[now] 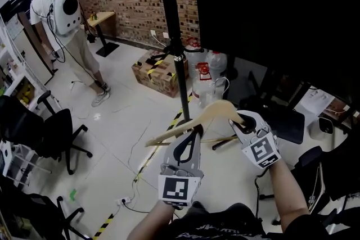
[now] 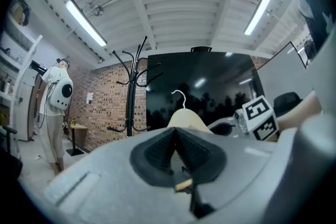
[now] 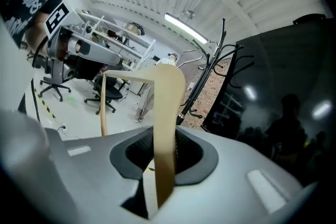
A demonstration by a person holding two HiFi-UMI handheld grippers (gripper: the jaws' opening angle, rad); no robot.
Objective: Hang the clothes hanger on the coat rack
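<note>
White tiled floor (image 1: 124,115), cardboard box (image 1: 159,72), black office chair (image 1: 53,132), coat rack (image 1: 173,31), striped tape (image 1: 175,119)

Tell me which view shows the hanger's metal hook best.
The left gripper view: the hook stands out white against the dark screen. The head view and right gripper view show only the hanger's wooden arms.

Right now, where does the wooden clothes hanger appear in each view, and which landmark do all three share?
Head view: clothes hanger lower centre.
Left gripper view: clothes hanger centre, rising above the jaws.
Right gripper view: clothes hanger centre, between the jaws.
Shared landmark: coat rack.
</note>
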